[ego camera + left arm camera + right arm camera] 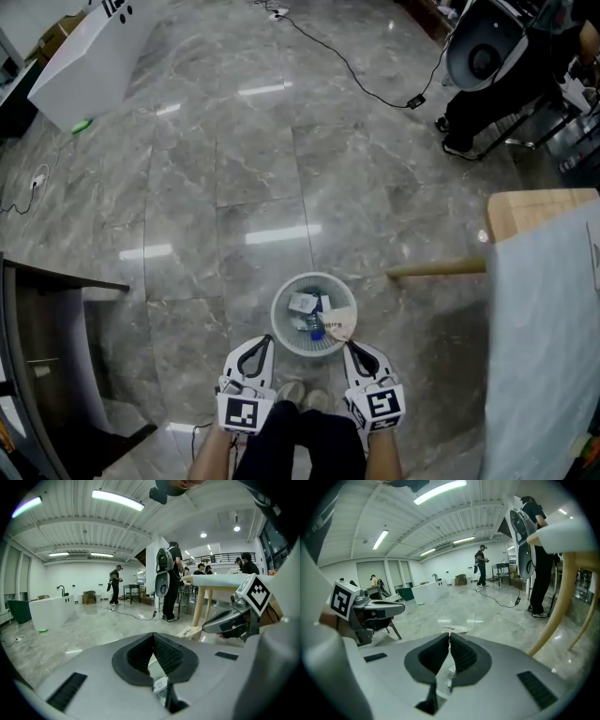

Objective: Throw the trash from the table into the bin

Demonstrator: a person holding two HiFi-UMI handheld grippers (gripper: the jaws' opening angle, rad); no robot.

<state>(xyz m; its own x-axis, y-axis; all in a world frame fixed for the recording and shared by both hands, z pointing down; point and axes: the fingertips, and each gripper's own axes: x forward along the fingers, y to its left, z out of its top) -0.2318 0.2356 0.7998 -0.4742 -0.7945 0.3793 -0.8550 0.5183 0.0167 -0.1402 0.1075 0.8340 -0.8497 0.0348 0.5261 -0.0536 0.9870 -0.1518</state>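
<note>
1. Jaws of your left gripper (153,635) meet at the tips, with nothing pinched between them.
2. Your right gripper (449,635) is closed the same way and holds nothing.
3. You hold both low, one at each side of the bin (277,319), which stands on the marble floor (234,169) just ahead of your shoes (304,395).
4. Trash (302,303) lies inside the bin: white paper, a brown piece against the right rim, something blue between them.
5. At your right is the table (539,211), wooden-cornered and mostly under a pale cloth (548,328).
</note>
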